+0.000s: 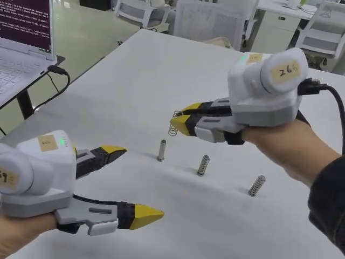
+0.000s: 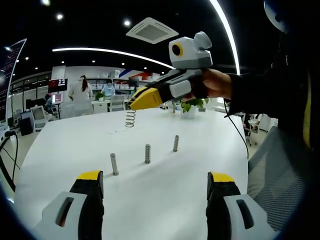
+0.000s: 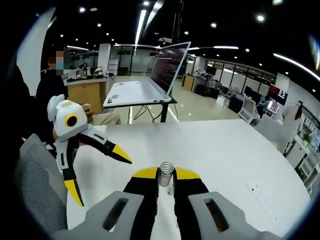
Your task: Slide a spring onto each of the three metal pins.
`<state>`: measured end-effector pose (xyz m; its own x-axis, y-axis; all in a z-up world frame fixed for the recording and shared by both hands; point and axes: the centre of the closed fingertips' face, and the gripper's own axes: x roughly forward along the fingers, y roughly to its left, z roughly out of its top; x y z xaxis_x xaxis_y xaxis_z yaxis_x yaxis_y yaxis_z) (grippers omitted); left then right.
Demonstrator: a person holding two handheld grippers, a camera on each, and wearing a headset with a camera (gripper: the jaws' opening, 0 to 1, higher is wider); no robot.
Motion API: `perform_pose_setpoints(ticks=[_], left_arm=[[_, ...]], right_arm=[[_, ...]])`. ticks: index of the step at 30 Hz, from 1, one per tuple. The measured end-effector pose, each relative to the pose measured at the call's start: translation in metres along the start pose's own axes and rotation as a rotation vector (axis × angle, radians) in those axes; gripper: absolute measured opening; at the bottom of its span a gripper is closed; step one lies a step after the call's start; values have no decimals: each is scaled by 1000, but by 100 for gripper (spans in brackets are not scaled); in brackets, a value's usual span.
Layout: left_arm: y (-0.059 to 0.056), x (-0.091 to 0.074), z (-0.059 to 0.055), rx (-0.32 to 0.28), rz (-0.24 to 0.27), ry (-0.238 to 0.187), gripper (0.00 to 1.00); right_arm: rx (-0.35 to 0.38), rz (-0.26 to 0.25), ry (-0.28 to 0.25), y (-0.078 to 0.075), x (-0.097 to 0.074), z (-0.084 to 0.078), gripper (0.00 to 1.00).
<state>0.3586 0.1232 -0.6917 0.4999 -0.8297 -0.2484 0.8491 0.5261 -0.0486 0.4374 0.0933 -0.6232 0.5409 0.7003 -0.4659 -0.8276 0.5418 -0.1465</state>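
The right gripper (image 1: 180, 120), fingers clamped on the spring (image 1: 173, 128), should hold it upright, centred over the bare pin (image 1: 161, 150) before lowering; left gripper (image 1: 143, 182) fingers gape open

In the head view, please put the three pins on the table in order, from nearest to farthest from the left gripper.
1. The bare pin, at the left end of the row, just ahead of the left gripper.
2. The middle pin, in the centre of the row, further to the right.
3. The right pin, at the right end of the row.
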Motion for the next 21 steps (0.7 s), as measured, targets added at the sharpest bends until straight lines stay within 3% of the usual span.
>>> perform_pose_setpoints(ticks=[11, 21], left_arm=[[2, 0, -4, -9, 2, 4, 81], [7, -2, -8, -18, 16, 5, 81]], right_arm=[[44, -96, 15, -15, 18, -10, 8], [85, -106, 38, -19, 41, -30, 8]])
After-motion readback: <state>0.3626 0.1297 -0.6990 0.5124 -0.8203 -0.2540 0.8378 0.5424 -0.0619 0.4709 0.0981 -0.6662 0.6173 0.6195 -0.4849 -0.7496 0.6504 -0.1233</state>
